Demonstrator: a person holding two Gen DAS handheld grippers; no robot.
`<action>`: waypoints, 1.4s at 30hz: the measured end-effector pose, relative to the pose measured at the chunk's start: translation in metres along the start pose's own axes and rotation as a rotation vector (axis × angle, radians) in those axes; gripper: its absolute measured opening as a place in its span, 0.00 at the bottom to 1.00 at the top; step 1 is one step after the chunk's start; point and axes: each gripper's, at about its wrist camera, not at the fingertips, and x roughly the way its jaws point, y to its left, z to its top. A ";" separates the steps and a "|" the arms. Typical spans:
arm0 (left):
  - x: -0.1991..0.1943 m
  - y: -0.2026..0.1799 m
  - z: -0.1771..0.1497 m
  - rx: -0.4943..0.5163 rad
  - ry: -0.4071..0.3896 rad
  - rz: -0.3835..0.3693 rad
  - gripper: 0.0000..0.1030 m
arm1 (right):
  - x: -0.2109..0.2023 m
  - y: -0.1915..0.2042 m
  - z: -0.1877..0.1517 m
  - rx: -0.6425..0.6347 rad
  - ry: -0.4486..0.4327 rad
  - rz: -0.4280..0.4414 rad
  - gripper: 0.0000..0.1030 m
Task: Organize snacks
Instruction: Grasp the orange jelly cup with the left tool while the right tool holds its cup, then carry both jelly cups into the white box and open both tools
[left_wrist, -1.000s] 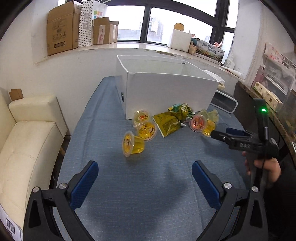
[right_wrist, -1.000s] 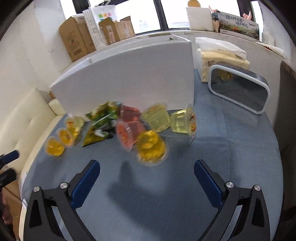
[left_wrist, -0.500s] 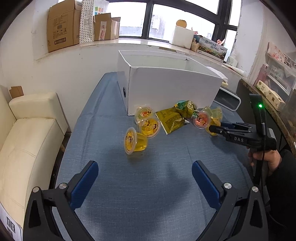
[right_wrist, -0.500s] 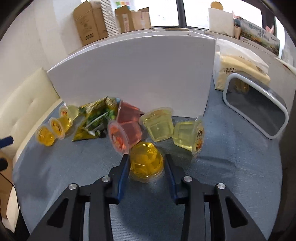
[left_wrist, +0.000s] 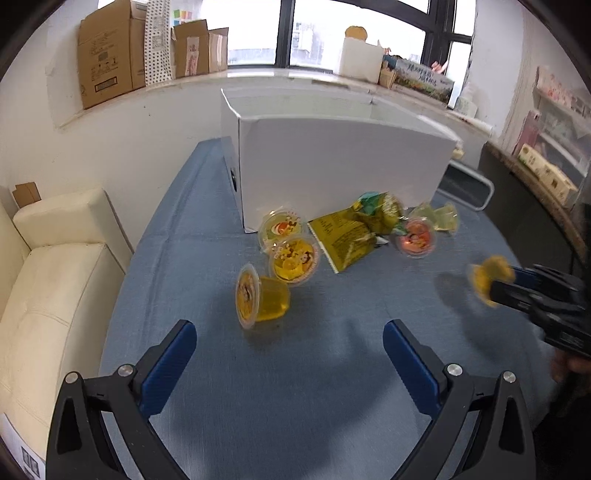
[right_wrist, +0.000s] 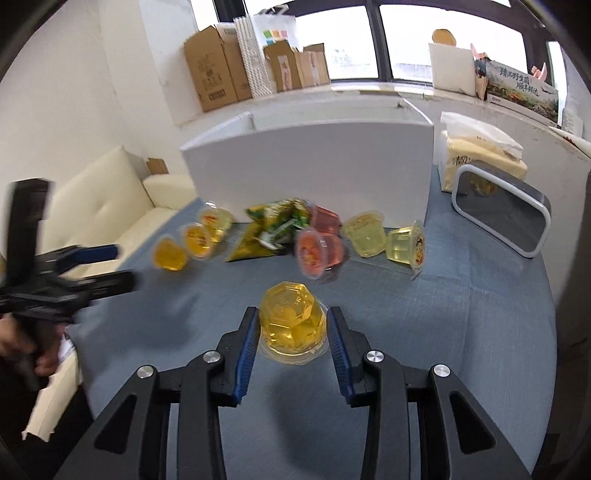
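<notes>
While the right gripper pinches the yellow jelly cup, lift it level over the white box ahead; the left gripper stands spread.

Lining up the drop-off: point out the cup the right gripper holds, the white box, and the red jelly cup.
yellow jelly cup (right_wrist: 291, 317), right wrist view, its faceted side between the pads.
white box (right_wrist: 314, 173), right wrist view, front wall.
red jelly cup (right_wrist: 312, 251), right wrist view, its lid.

Cream sofa left of the blue-clothed table
</notes>
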 end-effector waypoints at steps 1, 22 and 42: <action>0.006 0.001 0.002 -0.001 0.005 0.006 1.00 | -0.004 0.002 -0.001 0.003 -0.005 0.004 0.39; 0.037 0.039 0.005 -0.085 0.042 0.059 0.35 | -0.029 0.024 -0.030 0.043 -0.011 0.046 0.39; -0.058 -0.001 0.064 -0.004 -0.179 -0.098 0.33 | -0.030 0.035 0.042 -0.026 -0.105 0.028 0.39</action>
